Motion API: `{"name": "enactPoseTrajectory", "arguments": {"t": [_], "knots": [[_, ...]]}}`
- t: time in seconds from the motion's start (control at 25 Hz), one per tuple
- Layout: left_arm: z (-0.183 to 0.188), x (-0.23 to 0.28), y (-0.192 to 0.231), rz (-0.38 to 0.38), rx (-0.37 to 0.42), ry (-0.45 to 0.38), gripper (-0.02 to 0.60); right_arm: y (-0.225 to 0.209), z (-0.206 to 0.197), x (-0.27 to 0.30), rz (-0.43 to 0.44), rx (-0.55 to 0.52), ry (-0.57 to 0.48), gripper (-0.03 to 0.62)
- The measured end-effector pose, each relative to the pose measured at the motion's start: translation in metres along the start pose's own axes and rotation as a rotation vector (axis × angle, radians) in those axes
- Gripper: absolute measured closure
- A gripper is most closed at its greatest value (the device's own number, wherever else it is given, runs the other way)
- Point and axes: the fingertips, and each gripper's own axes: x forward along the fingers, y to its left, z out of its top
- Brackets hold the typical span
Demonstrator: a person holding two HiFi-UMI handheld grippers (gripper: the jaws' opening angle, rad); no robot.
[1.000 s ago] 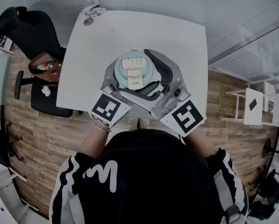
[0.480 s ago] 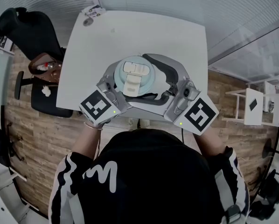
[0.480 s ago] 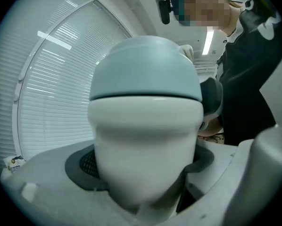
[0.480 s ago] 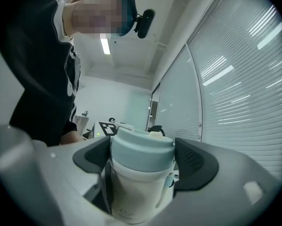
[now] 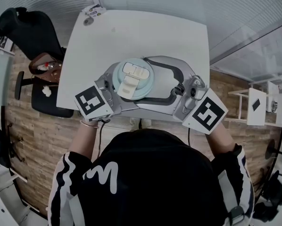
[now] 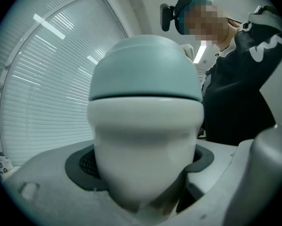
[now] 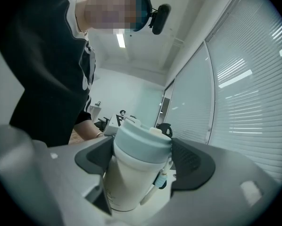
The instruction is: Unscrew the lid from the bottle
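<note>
The left tongs (image 6: 142,164) are clenched on the white body of the bottle (image 6: 145,135), which stands upright between their jaws and fills the gap. The right tongs (image 7: 143,159) are set higher than the left pair. Their jaws have just been closing and grasp the pale blue lid (image 7: 142,142), seated on the bottle, with one dark pad against each side.

In the left gripper view the bottle (image 6: 145,140) is a close blur. From overhead its lid (image 5: 134,76) hides the body, and the oddments (image 5: 93,12) on the desk (image 5: 178,36) are too small to name.
</note>
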Motion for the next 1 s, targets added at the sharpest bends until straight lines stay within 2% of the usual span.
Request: {"name": "enactPoseTrajectory", "arguments": {"t": [0.16,0.32,0.52,0.76,0.88,1.0], "knots": [[0.005,0.0,-0.003,-0.021,-0.009,-0.025,0.126,0.0,0.005,-0.001,0.012,-0.011,-0.014,0.206],[0.003,0.0,0.003,0.049,-0.009,-0.038,0.126,-0.001,0.003,0.0,-0.028,0.007,-0.02,0.204],[0.001,-0.003,0.025,0.204,-0.032,-0.084,0.126,-0.014,0.009,-0.001,-0.166,0.108,-0.106,0.204],[0.001,-0.007,0.056,0.431,0.003,-0.082,0.126,-0.033,0.008,0.007,-0.352,0.176,-0.131,0.204],[-0.001,-0.008,0.063,0.502,0.016,-0.092,0.126,-0.04,0.01,0.01,-0.398,0.208,-0.146,0.204],[-0.003,-0.007,0.065,0.55,0.031,-0.083,0.126,-0.039,0.011,0.011,-0.407,0.203,-0.135,0.204]]}}
